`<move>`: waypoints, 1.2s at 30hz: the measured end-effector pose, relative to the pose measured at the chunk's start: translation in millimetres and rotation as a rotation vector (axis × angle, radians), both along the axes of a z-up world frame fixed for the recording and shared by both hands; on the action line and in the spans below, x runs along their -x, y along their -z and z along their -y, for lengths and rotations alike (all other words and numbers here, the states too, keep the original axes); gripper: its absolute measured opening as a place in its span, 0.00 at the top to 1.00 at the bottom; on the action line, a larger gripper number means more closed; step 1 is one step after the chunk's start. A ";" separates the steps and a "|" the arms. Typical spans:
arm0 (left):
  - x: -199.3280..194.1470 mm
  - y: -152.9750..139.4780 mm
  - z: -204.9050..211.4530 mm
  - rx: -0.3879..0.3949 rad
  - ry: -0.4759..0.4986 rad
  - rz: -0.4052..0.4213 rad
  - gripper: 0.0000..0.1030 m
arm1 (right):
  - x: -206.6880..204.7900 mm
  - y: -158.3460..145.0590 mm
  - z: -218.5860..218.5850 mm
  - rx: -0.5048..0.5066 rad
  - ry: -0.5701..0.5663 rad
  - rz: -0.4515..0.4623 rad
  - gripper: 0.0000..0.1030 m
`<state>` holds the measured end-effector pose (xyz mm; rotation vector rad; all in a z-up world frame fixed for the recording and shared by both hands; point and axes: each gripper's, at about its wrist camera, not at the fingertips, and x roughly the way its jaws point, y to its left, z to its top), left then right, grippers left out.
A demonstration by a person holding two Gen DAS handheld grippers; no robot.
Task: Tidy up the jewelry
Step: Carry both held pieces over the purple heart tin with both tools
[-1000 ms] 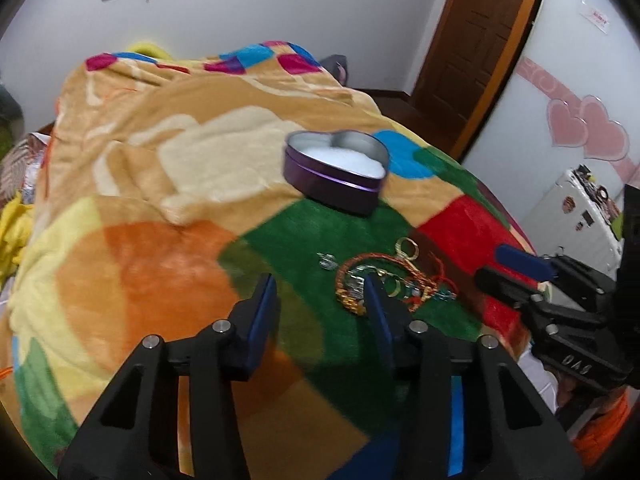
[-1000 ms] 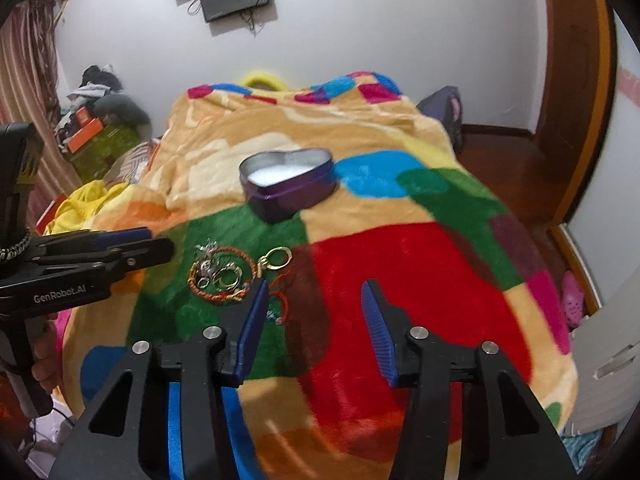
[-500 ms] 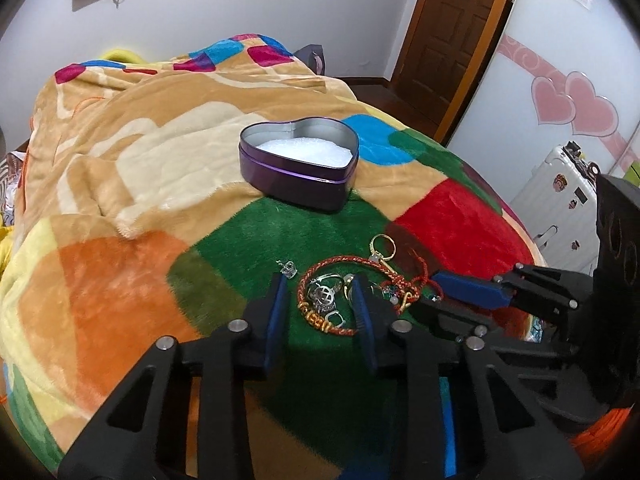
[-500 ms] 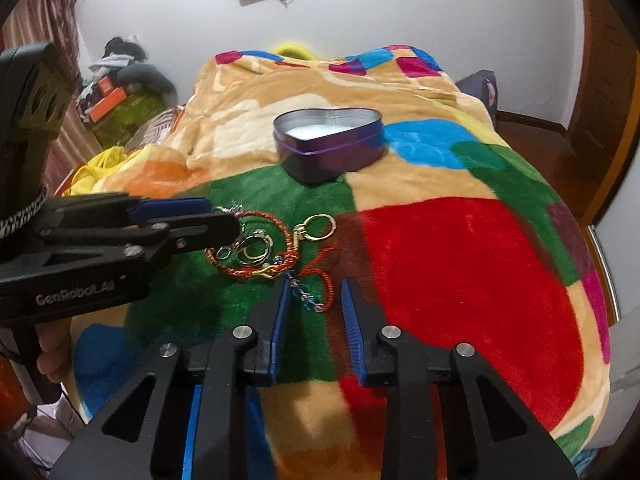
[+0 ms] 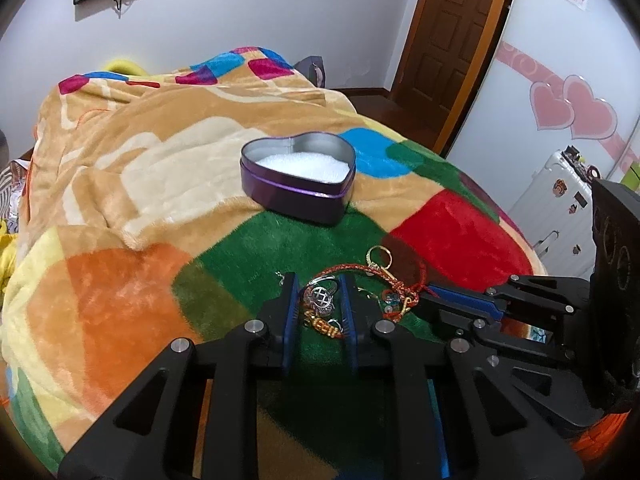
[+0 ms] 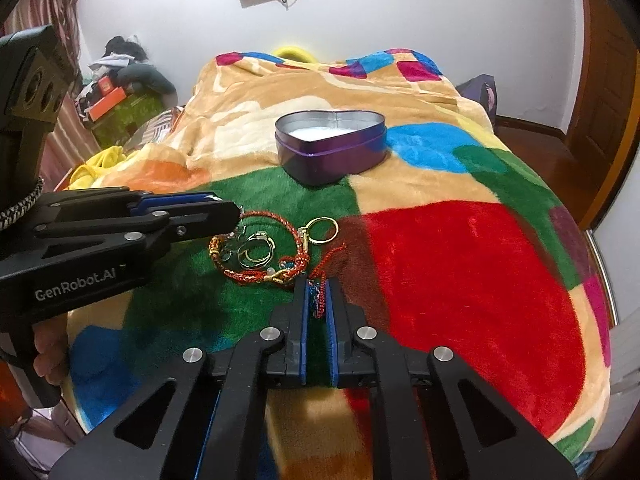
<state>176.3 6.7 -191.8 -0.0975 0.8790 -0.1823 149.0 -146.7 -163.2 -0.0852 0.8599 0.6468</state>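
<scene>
A heap of jewelry (image 5: pixel 360 292) lies on the green patch of a blanket; it also shows in the right wrist view (image 6: pixel 268 252). It holds a red and gold braided cord, silver rings (image 6: pixel 256 250), a gold ring (image 6: pixel 322 231) and a silver pendant (image 5: pixel 320 298). My left gripper (image 5: pixel 319 300) has closed in around the pendant, jaws narrow. My right gripper (image 6: pixel 318 300) is nearly shut around a thin red and blue strand (image 6: pixel 318 294). A purple heart-shaped tin (image 5: pixel 298 184) with white lining stands open beyond the heap.
The bright patchwork blanket (image 6: pixel 460 260) covers a bed that falls away at the right and near edges. A white suitcase (image 5: pixel 556 204) and a brown door (image 5: pixel 448 40) are to the right. Clutter (image 6: pixel 120 80) lies at the bed's left.
Both grippers moved forward into the jewelry heap and narrowed. The left closed in around the silver pendant, the right around the thin strand.
</scene>
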 end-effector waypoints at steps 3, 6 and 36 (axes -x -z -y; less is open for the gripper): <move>2.1 -6.6 -3.3 0.004 -0.011 0.014 0.81 | 1.6 -5.9 4.0 -0.004 0.018 0.015 0.93; 6.6 -14.5 -7.1 0.004 -0.024 0.034 0.81 | 2.2 -12.6 9.8 -0.007 0.039 0.032 0.93; 8.9 -94.3 -23.5 -0.044 -0.059 0.263 0.81 | -22.6 -103.1 -4.6 -0.077 0.080 0.327 0.93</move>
